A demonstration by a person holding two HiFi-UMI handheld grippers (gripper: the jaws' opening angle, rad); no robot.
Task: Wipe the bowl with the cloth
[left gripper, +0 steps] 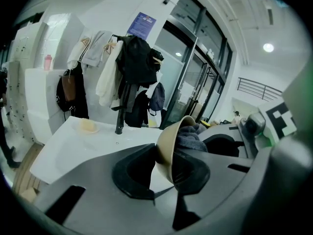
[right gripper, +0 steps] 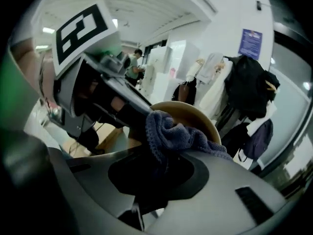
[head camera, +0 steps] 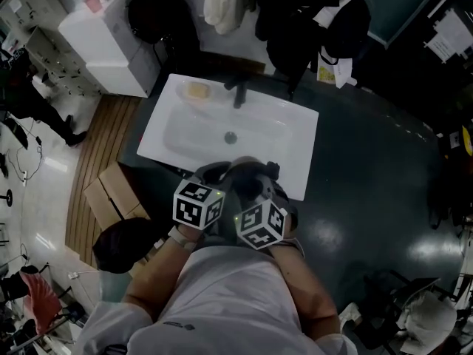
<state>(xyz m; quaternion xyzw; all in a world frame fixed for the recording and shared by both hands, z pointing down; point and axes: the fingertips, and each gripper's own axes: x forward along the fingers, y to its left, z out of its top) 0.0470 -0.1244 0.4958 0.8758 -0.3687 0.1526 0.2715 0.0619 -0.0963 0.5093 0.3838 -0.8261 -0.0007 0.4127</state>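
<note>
While side by side, left tool point(left gripper: 163, 173) clamped on bowl point(left gripper: 167, 147), right tool point(right gripper: 153, 175) clamped on cloth point(right gripper: 166, 133).

Both forearms point(head camera: 151, 272) are reaching forward close to the body, bringing the left gripper point(left gripper: 164, 163) and right gripper point(right gripper: 156, 165) side by side, almost touching. The left jaws are clamping the bowl point(left gripper: 168, 141) by its rim, while the right jaws are pinching the cloth point(right gripper: 168, 133) inside it.
</note>
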